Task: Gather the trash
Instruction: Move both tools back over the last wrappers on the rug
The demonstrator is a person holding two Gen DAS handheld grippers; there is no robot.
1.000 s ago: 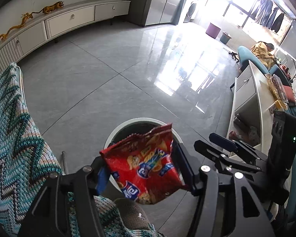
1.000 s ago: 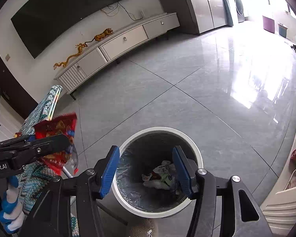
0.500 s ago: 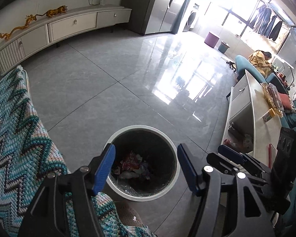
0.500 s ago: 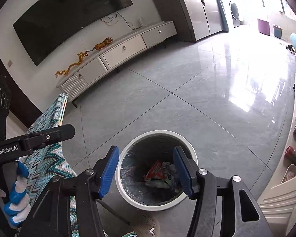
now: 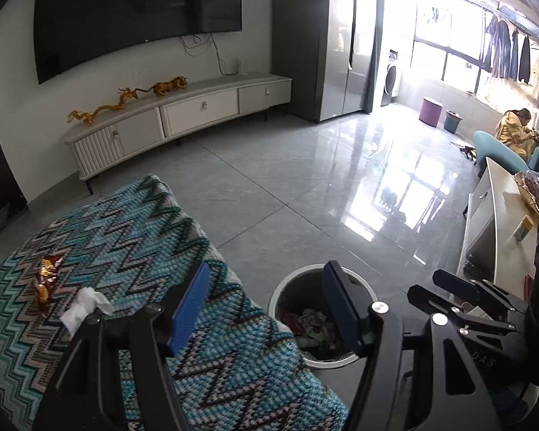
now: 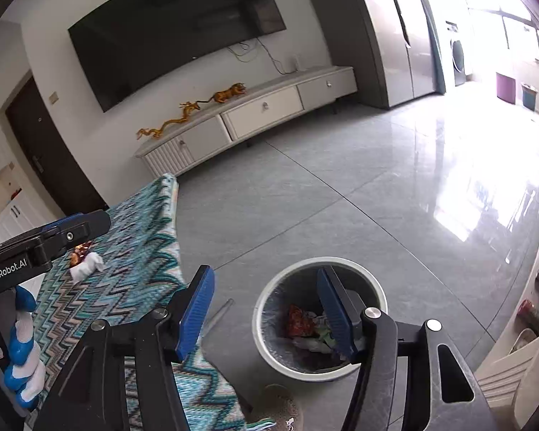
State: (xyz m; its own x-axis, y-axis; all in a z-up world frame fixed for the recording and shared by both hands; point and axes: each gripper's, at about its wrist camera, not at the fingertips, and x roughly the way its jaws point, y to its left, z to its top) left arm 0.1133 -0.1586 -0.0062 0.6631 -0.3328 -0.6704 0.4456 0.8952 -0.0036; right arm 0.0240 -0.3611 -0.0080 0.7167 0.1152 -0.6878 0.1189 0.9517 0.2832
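A white-rimmed round trash bin (image 5: 287, 283) (image 6: 377, 287) stands on the grey floor and holds the red snack bag (image 6: 298, 321) with other crumpled trash. On the teal zigzag blanket (image 5: 133, 230) (image 6: 140, 237) lie a crumpled white tissue (image 5: 84, 307) (image 6: 86, 265) and a brown-gold wrapper (image 5: 46, 276) (image 6: 79, 253). My left gripper (image 5: 266, 309) is open and empty, above the blanket's edge beside the bin. My right gripper (image 6: 266, 309) is open and empty, above the bin's left side.
A long white TV cabinet (image 5: 183, 115) with gold figurines stands along the far wall under a dark TV. A white table (image 5: 499, 222) with items is at the right. A person (image 5: 514, 129) sits far right. A slipper (image 6: 276, 409) lies by the bin.
My left gripper opened and dropped the red snack bag into the bin. It then swung left toward the blanket, bringing the tissue and wrapper into view. Both views tilted up.
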